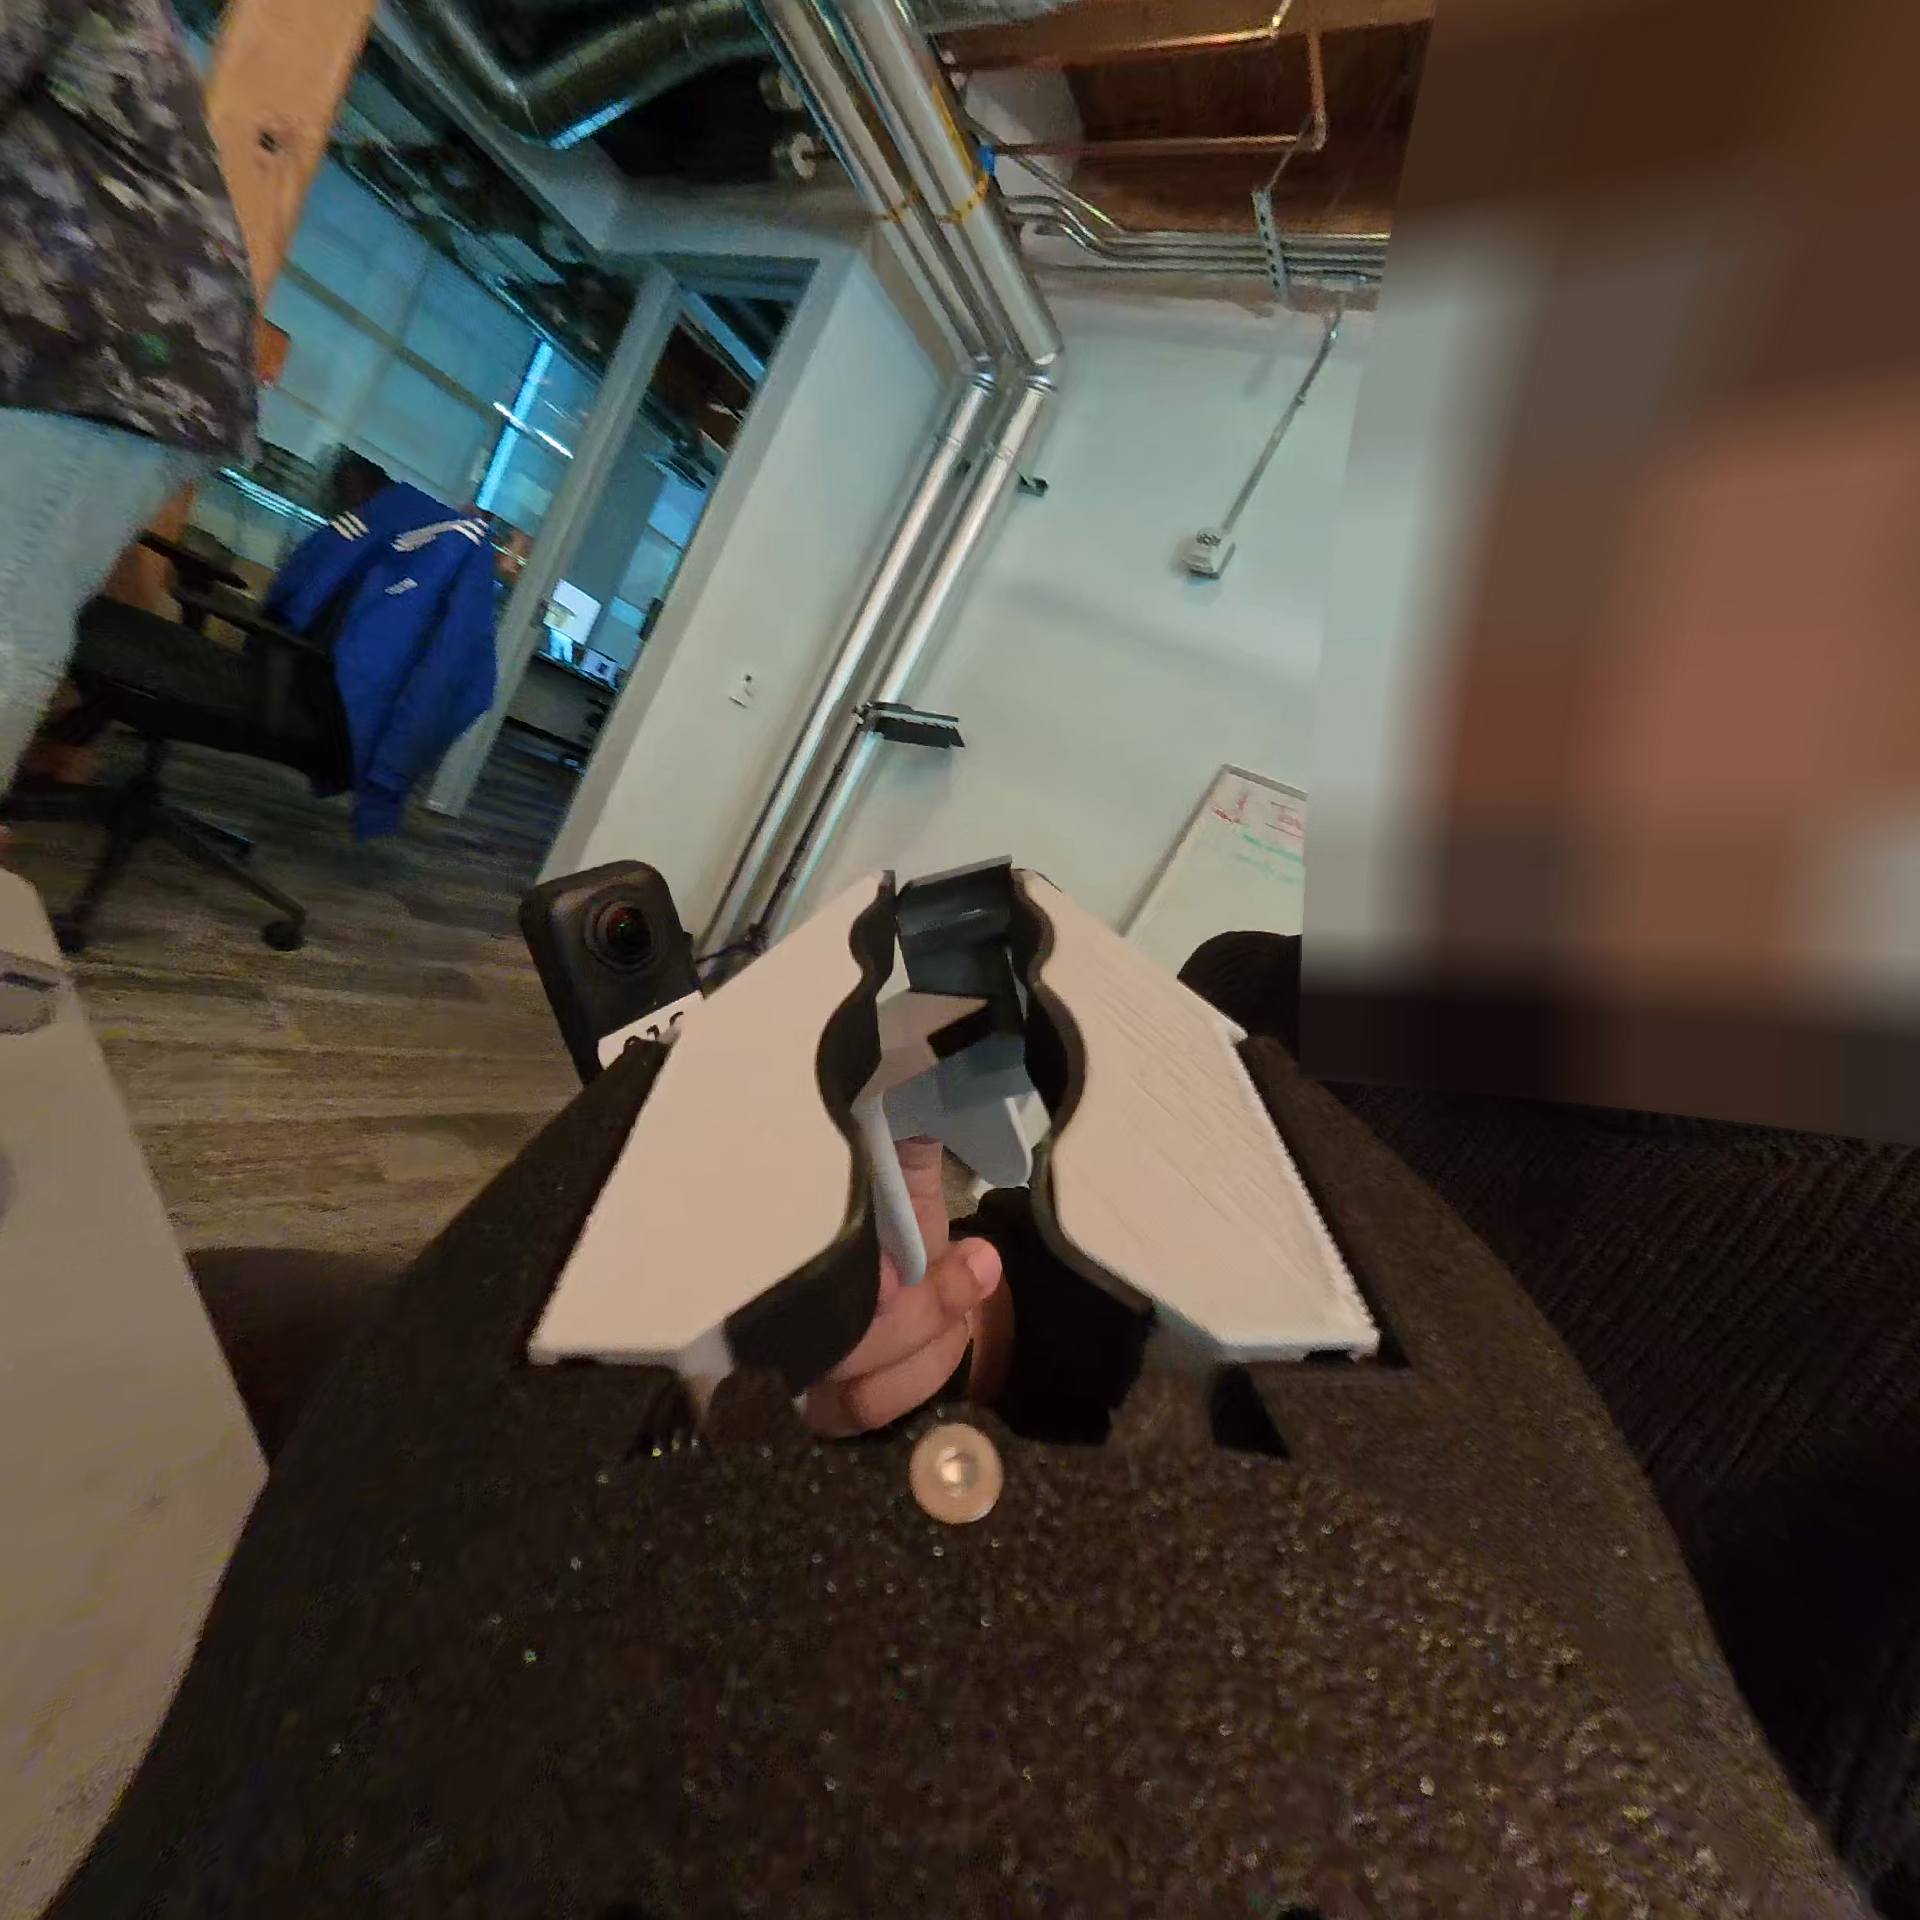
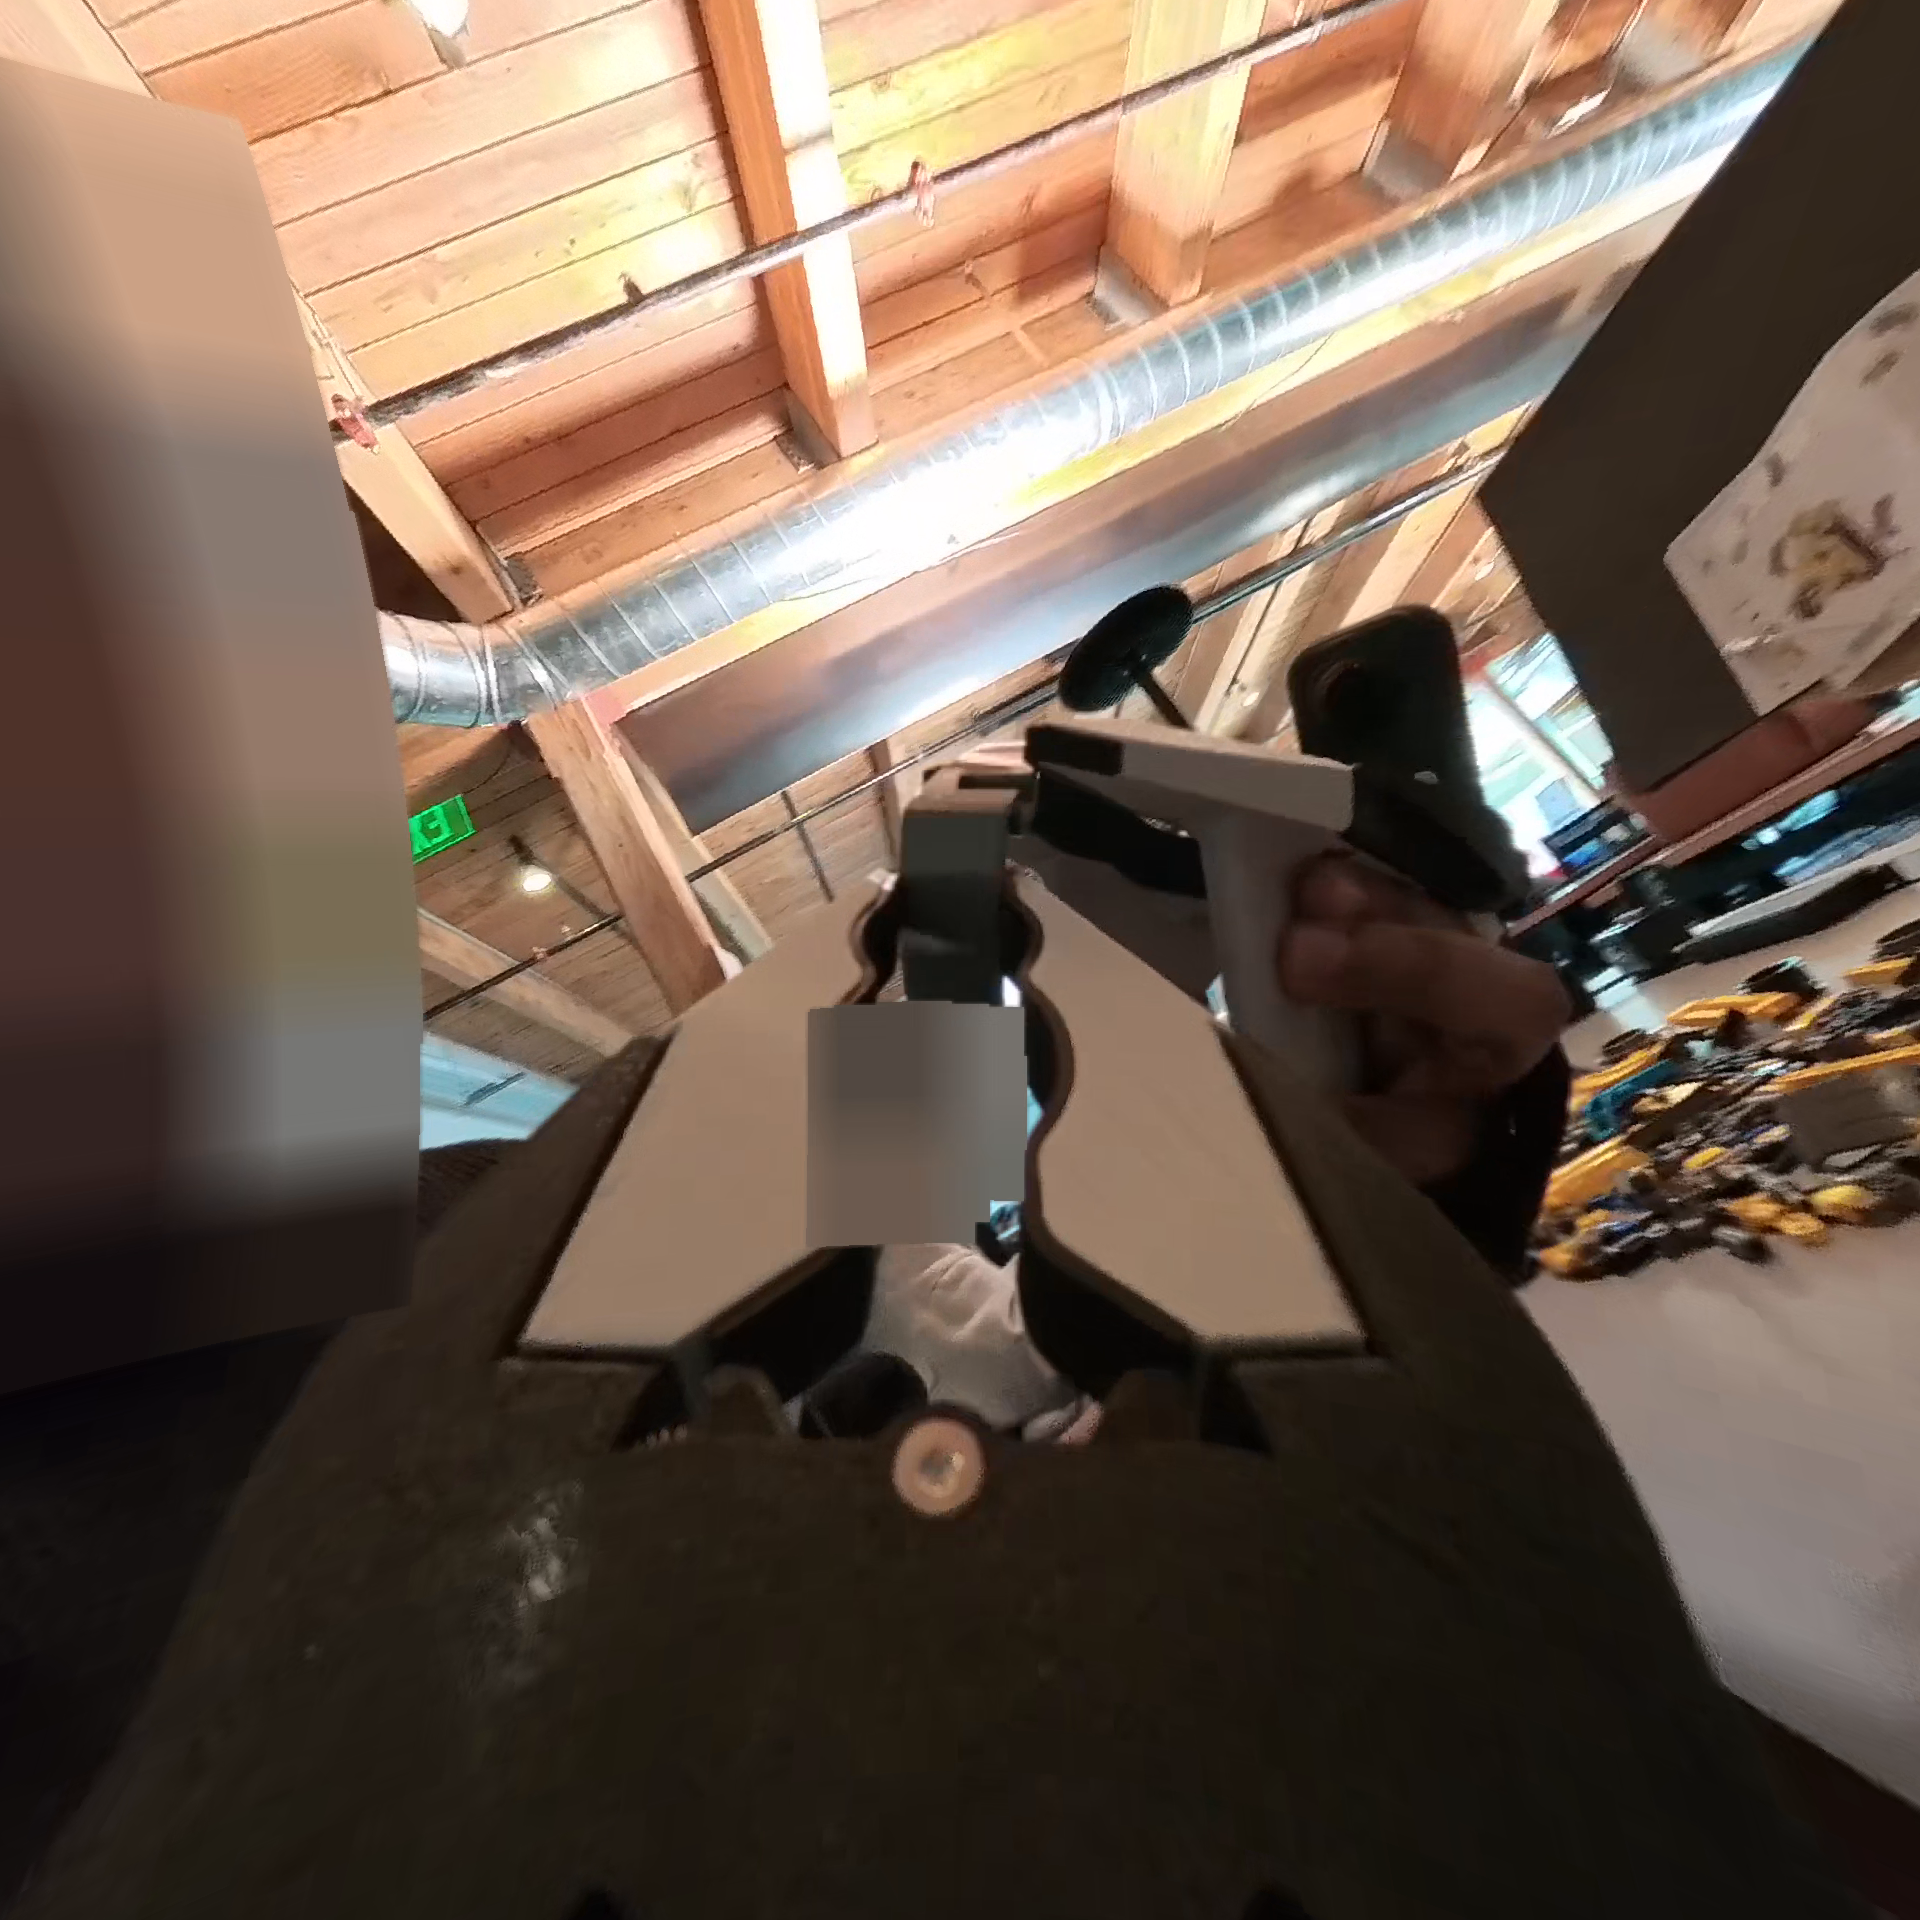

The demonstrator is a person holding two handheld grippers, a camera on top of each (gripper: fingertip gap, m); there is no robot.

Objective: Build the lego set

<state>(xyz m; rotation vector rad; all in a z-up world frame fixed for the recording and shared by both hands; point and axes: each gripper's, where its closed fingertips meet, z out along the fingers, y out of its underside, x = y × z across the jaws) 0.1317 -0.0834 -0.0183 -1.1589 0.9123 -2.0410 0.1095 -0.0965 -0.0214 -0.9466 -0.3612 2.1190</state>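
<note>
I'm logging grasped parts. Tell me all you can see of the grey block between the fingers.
The block is dark grey, boxy and angular, and matte like plastic. It is held up in the air, touching no surface, pinched at the tips of the left gripper. The right gripper pinches it too, from another side. In the right wrist view, its lower part cannot be seen.

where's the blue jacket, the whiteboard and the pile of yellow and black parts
blue jacket (image 1: pixel 400 644), left wrist view, its back
whiteboard (image 1: pixel 1236 862), left wrist view, its face
pile of yellow and black parts (image 2: pixel 1704 1122), right wrist view, its middle
</note>
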